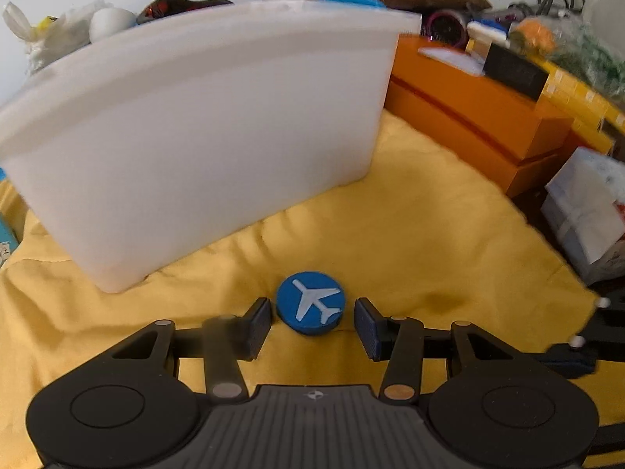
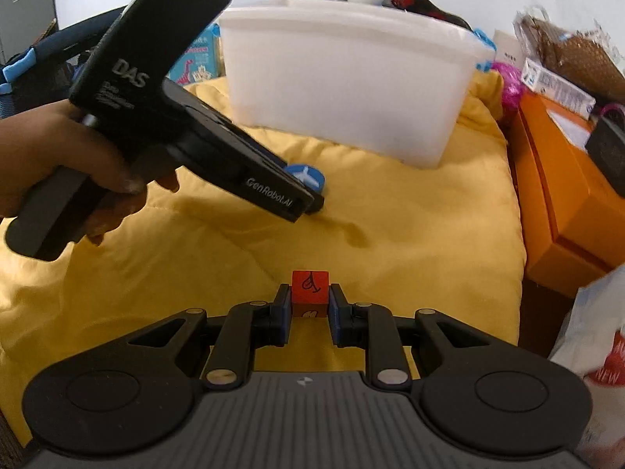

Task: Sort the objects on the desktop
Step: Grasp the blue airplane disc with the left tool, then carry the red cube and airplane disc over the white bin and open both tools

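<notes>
The left gripper (image 1: 312, 322) stood spread on either side of a blue disc (image 1: 310, 302) printed with a white aeroplane, which lay flat on the yellow cloth (image 1: 429, 234); its left pad (image 1: 258, 322) sat just beside the rim at nine o'clock, the right pad clear of it at three o'clock, and nothing was pinched yet. The white bin (image 1: 195, 129) rose close behind the disc, from about ten to twelve o'clock in the left wrist view.

The right gripper (image 2: 310, 305) was pressed together on a red cube (image 2: 309, 289) bearing a hand-drawn black mark, held at its two side faces. From that view the person's hand (image 2: 58, 164) carried the left tool at ten o'clock, and the bin stood at twelve o'clock.

The disc looked light, rigid and thin (probably foam or moulded plastic), so a pinch across its rim, kept low near the soft cloth, would likely hold. The cube seemed hard and light, its flat sides giving a secure grip. Orange boxes (image 1: 468, 117) lay at two o'clock
</notes>
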The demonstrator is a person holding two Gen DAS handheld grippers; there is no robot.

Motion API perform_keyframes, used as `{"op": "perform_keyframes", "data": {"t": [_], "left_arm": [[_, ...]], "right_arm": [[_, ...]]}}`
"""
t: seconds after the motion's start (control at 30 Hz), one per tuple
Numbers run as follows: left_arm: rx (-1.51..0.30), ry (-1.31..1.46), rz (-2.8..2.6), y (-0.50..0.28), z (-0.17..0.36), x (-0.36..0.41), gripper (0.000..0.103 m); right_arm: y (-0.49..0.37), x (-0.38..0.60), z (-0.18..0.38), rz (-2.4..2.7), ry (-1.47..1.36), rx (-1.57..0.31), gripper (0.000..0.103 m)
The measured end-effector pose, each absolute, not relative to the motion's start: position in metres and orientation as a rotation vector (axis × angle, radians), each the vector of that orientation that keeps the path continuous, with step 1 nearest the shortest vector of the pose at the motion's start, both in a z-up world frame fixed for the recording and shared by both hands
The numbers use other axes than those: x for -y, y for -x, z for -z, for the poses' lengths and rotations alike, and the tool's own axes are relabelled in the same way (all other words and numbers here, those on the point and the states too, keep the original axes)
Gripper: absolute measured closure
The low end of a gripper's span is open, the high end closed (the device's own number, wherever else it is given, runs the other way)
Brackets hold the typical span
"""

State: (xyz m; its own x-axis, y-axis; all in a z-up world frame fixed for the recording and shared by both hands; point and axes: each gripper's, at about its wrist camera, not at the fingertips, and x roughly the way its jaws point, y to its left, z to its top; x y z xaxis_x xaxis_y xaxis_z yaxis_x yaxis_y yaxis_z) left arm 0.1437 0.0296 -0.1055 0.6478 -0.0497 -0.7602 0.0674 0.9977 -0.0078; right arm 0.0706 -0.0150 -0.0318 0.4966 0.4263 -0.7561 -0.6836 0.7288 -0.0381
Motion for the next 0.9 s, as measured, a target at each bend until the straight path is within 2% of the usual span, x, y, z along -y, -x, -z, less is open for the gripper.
{"op": "perform_keyframes", "data": {"t": [0.03,0.07,0.27,0.53,0.9], "left_arm": [[-0.858,-0.03,0.069,-0.144,0.106,-0.029,0.052],[-0.857,-0.035,0.07,-0.144,0.106,-0.029,0.062],[-0.836,0.02,0.078,-0.113,0.091,-0.043,0.061],[-0.859,0.04,0.097,-0.027,0.083,-0.052,0.061],[-0.844,0.03,0.047,0.006,0.088,-0.049,0.061]], "right_arm": [[-0.07,0.016,0.033,-0.686,0.352,-0.805,0.081],[-0.068,0.017,0.034,-0.684,0.349,-0.805,0.081],[-0.061,0.018,0.031,-0.685,0.351,-0.789,0.081],[-0.055,0.011,0.034,-0.732,0.373,-0.776,0.081],[-0.046,0.014,0.04,-0.754,0.379,-0.79,0.081]]}}
